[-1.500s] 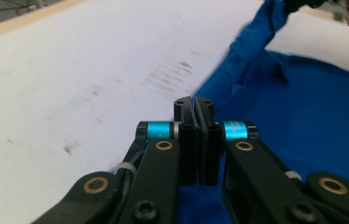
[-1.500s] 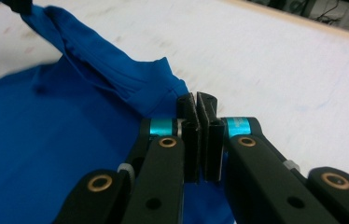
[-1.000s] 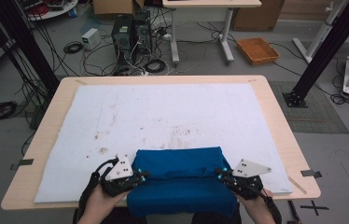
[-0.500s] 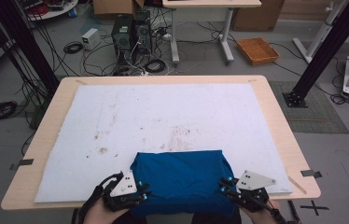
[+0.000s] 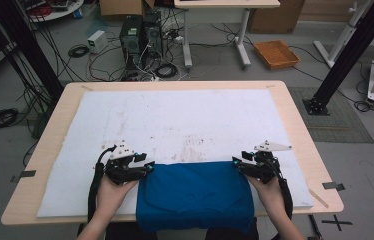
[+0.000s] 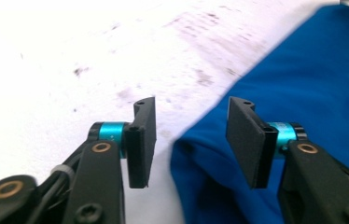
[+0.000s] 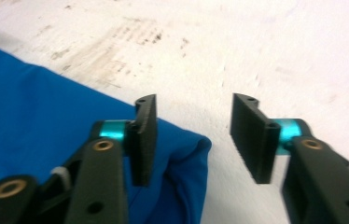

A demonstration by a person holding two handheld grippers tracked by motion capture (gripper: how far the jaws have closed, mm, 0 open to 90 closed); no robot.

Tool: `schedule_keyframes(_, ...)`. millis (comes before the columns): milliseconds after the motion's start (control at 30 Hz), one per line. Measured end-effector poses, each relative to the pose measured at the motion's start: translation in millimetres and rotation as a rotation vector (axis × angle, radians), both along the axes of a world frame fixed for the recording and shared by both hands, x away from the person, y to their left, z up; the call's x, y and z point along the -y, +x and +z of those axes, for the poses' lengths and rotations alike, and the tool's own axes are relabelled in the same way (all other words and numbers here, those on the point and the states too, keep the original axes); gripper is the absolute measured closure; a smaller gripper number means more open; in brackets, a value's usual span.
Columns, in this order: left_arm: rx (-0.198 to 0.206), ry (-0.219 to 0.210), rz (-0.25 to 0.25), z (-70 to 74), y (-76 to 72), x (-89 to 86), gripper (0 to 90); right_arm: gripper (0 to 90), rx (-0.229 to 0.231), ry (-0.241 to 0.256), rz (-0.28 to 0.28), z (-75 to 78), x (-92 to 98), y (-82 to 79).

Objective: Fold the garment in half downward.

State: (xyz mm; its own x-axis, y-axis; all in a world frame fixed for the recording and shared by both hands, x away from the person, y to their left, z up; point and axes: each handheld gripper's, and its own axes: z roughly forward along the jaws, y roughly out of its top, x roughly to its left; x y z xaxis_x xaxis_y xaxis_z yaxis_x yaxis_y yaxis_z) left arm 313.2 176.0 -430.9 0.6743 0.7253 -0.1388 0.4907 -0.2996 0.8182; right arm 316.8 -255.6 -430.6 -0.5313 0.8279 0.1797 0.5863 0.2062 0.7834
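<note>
A wooden table (image 5: 295,117) carries a white mat (image 5: 185,120) that covers nearly all of its top; the mat is stained with brownish smudges, densest just beyond the far edge of the blue cloth (image 5: 195,195). The blue cloth is the landmark here; it lies folded on the near middle of the mat, its far edge straight across, its near edge hanging over the table's front; a fold line crosses it near the front.

The left gripper (image 5: 147,167) sits just beside the cloth's far left corner, held in the person's left hand (image 5: 110,192), which comes in from the near side to the left of the cloth; its jaws stand apart with nothing between them; in the left gripper view the left gripper (image 6: 191,140) hovers with one jaw over bare mat (image 6: 70,70) and the other over the cloth (image 6: 312,84), the cloth's rumpled corner lying below the gap.

The right gripper (image 5: 236,164) sits just beside the cloth's far right corner, held in the right hand (image 5: 270,192) to the right of the cloth; its jaws are likewise spread and grip nothing; in the right gripper view the right gripper (image 7: 193,137) has one jaw over the cloth (image 7: 37,112) and the other over the mat (image 7: 280,60), the cloth's rounded corner reaching into the gap beneath them; whether either jaw touches the fabric I cannot tell.
</note>
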Motion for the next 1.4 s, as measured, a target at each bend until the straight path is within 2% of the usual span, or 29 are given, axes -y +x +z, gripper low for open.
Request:
schedule_keyframes(33,-0.02,0.009,0.007,-3.5,4.0,0.0,51.8,49.3,-0.044,0.015,0.005,-6.8,-0.9,7.3)
schedule_keyframes(67,-0.049,0.013,0.012,-7.0,6.8,0.0,51.8,49.3,-0.044,0.015,0.005,-6.8,-0.9,7.3)
schedule_keyframes(100,-0.072,0.018,0.017,-10.6,8.7,-0.1,52.3,60.6,-0.084,0.007,0.016,-12.9,-1.0,10.2)
schedule_keyframes(133,-0.093,0.029,0.015,-14.1,9.9,0.2,55.1,70.1,-0.09,-0.004,0.031,-15.2,-0.4,10.1)
schedule_keyframes(167,-0.108,0.043,0.011,-16.6,9.7,0.4,58.7,72.7,-0.084,-0.013,0.038,-16.5,0.0,8.7)
schedule_keyframes(200,-0.096,0.037,0.016,-17.6,8.3,-0.3,58.7,72.7,-0.084,-0.013,0.038,-16.5,0.0,8.7)
schedule_keyframes(267,-0.094,0.017,0.018,-16.5,5.7,-1.5,62.3,77.8,-0.05,-0.03,0.04,-15.9,2.0,4.3)
schedule_keyframes(300,-0.075,0.004,0.022,-13.9,3.3,-4.0,58.6,72.3,-0.027,-0.027,0.04,-13.3,3.7,1.1)
schedule_keyframes(333,-0.075,0.004,0.022,-13.9,3.3,-4.0,52.3,72.3,-0.027,-0.027,0.04,-13.3,3.7,1.1)
schedule_keyframes(367,-0.092,-0.017,0.04,-12.7,3.4,-6.0,49.1,62.1,-0.006,-0.013,0.02,-9.3,5.4,-0.4)
schedule_keyframes(400,-0.092,-0.017,0.04,-12.7,3.4,-6.0,49.1,62.1,-0.006,-0.013,0.02,-9.3,5.4,-0.4)
schedule_keyframes(433,-0.107,-0.019,0.031,-13.5,4.4,-6.6,49.1,52.8,-0.021,0.008,-0.001,-8.8,6.8,2.3)
schedule_keyframes(467,-0.127,-0.02,0.027,-15.2,5.1,-5.5,49.1,52.8,-0.021,0.008,-0.001,-8.8,6.8,2.3)
schedule_keyframes(500,-0.132,0.002,0.025,-17.8,3.8,-2.9,49.4,50.8,-0.074,0.026,0.004,-13.6,6.5,7.1)
schedule_keyframes(533,-0.132,0.002,0.025,-17.8,3.8,-2.9,51.4,50.8,-0.074,0.026,0.004,-13.6,6.5,7.1)
schedule_keyframes(567,-0.132,0.005,0.003,-17.7,1.0,-2.9,59.0,62.1,-0.104,0.016,0.037,-18.1,4.8,7.8)
schedule_keyframes(600,-0.132,0.005,0.003,-17.7,1.0,-2.9,67.7,62.1,-0.104,0.016,0.037,-18.1,4.8,7.8)
schedule_keyframes(633,-0.142,-0.013,-0.011,-18.8,-0.1,-2.4,74.5,75.4,-0.09,0.011,0.07,-20.0,2.7,5.0)
schedule_keyframes(667,-0.136,-0.013,-0.015,-19.1,-1.4,-2.0,74.5,75.4,-0.09,0.011,0.07,-20.0,2.7,5.0)
schedule_keyframes(700,-0.12,-0.002,-0.024,-18.2,-1.6,-1.6,81.4,83.6,-0.081,-0.001,0.09,-17.6,0.9,3.5)
schedule_keyframes(800,-0.126,-0.015,-0.029,-17.5,1.3,-3.0,84.0,85.0,-0.066,-0.015,0.094,-15.5,0.6,5.1)
schedule_keyframes(833,-0.123,-0.01,-0.031,-16.6,3.2,-3.5,84.3,85.4,-0.042,-0.015,0.1,-13.7,0.7,8.4)
schedule_keyframes(900,-0.108,-0.003,-0.03,-13.8,8.7,-3.0,84.5,85.5,-0.032,-0.012,0.101,-13.0,0.9,11.4)
schedule_keyframes(967,-0.083,0.029,-0.031,-8.9,18.2,-2.7,84.6,85.5,-0.014,-0.008,0.097,-10.4,-0.7,19.9)
schedule_keyframes(1000,-0.075,0.031,-0.021,-5.6,26.1,-3.1,84.6,85.5,-0.004,-0.01,0.094,-9.4,-1.7,23.4)
schedule_keyframes(1067,-0.077,0.009,-0.02,-1.1,39.0,-4.4,84.6,85.5,0.011,-0.02,0.089,-5.8,-4.0,33.5)
schedule_keyframes(1233,-0.057,0.025,-0.005,10.0,73.8,-6.5,84.5,85.4,0.03,-0.024,0.052,3.8,-4.5,62.4)
schedule_keyframes(1333,-0.04,0.074,-0.009,14.6,92.4,-3.8,84.5,85.4,0.038,-0.03,0.033,6.9,-4.2,78.2)
schedule_keyframes(1400,-0.034,0.082,-0.008,14.5,101.3,-1.8,84.4,85.4,0.043,-0.032,0.027,6.9,-5.2,87.1)
